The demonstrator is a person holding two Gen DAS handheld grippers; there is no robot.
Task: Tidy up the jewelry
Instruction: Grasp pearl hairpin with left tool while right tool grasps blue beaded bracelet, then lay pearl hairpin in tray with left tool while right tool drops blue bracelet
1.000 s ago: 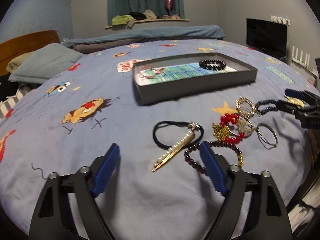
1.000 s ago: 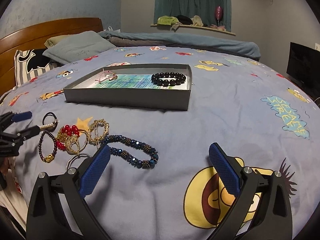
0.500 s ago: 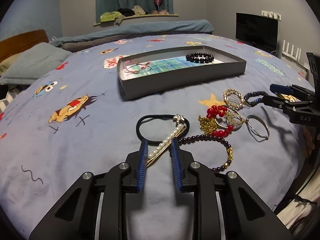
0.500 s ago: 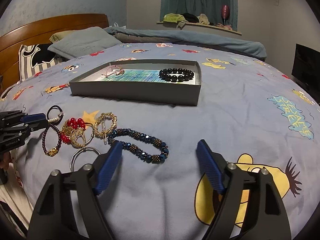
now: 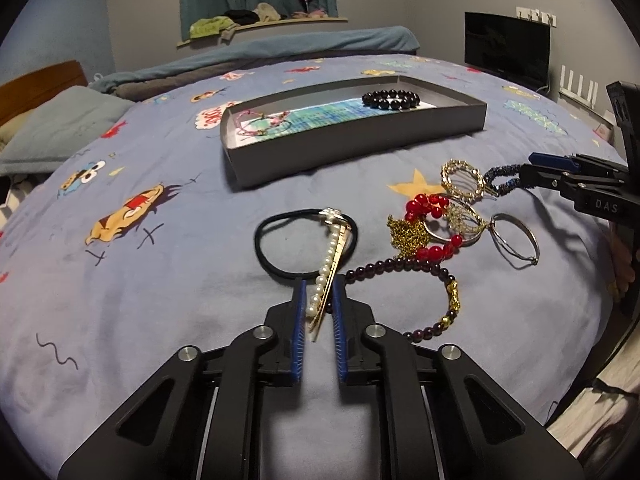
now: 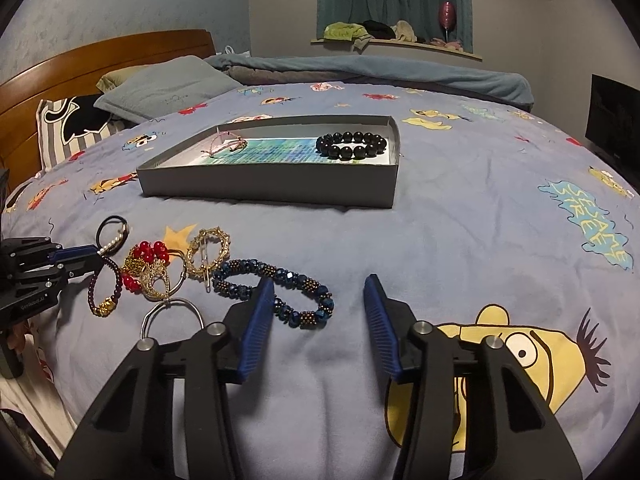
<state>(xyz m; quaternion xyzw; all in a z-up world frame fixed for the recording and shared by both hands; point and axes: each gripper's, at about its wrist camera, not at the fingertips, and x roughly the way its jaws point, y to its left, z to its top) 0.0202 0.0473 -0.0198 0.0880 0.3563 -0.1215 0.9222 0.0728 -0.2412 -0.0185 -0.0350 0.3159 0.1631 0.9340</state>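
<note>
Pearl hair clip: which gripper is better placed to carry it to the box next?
Left. The left gripper already has its fingers on either side of the pearl hair clip. The right gripper is open by the blue beaded bracelet.

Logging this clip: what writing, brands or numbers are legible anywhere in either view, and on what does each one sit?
"DAS": on the right gripper, side of its body, seen from the left wrist view.
"SESAME STREET": yellow letters on a blue patch of the bedspread.
Small white print on the left gripper body: too blurred to read.
Red word on a white patch of the bedspread, behind the gray box: not legible.
</note>
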